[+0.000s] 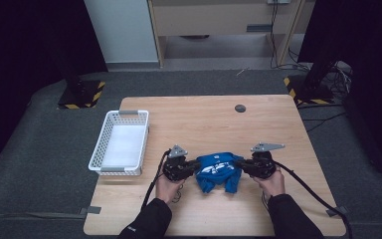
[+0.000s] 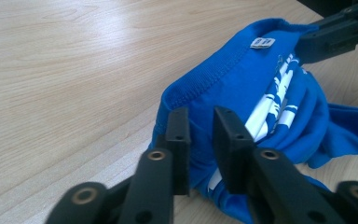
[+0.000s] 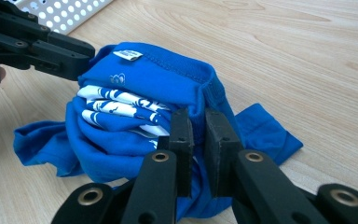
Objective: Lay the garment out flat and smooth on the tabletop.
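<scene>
- A white basket (image 1: 121,144) is sitting at the left edge of the wooden table (image 1: 214,119), well apart from the hands.
- The left gripper (image 1: 193,167) is lying low over the table, just right of the basket, with its jaws pinching the left edge of the blue shirt (image 1: 220,170); the left gripper view is showing blue cloth squeezed in the narrow gap between the pads.
- The blue shirt, bearing white print, is sitting bunched near the front middle of the table, stretched between both tools.
- The right gripper (image 1: 242,165) is gripping the shirt's right edge, jaws nearly closed on a fold of hem.
- A small dark disc (image 1: 239,108) is lying far back on the table.
</scene>
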Tool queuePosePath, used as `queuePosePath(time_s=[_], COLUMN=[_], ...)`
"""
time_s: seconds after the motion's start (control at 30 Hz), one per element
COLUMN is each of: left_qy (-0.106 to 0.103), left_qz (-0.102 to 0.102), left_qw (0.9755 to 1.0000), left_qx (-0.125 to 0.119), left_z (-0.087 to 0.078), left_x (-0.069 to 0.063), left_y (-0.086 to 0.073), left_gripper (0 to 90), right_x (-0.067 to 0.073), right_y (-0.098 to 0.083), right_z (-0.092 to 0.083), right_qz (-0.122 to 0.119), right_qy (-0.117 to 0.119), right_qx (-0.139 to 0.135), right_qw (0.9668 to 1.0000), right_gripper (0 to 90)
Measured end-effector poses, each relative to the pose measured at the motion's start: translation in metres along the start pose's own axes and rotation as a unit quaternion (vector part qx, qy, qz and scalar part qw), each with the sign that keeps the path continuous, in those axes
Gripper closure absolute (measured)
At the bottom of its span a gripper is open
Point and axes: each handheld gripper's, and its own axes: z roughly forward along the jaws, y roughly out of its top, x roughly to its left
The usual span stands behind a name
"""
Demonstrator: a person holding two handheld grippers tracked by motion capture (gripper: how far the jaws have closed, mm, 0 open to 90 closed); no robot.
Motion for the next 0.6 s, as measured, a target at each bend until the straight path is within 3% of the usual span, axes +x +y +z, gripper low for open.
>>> queuePosePath(time_s=[0.13,0.3,0.6], left_qy=[0.007,0.016,0.036], left_qz=[0.006,0.015,0.042], left_qw=[1.0000,0.9997,0.9980], left_qx=[0.003,-0.004,-0.031], left_z=[0.000,-0.002,-0.017], left_x=[-0.002,-0.005,-0.015], left_y=[0.000,0.002,0.015], left_gripper=[86.4,87.4,87.9], right_x=[0.000,0.001,0.006], right_y=[0.001,0.001,0.008], right_z=[-0.001,-0.003,-0.014], right_qz=[0.001,0.000,-0.011], right_qy=[-0.001,-0.004,-0.013], right_qx=[-0.001,-0.001,-0.030], right_qw=[1.0000,1.0000,0.9994], right_gripper=[83.8,84.0,84.0])
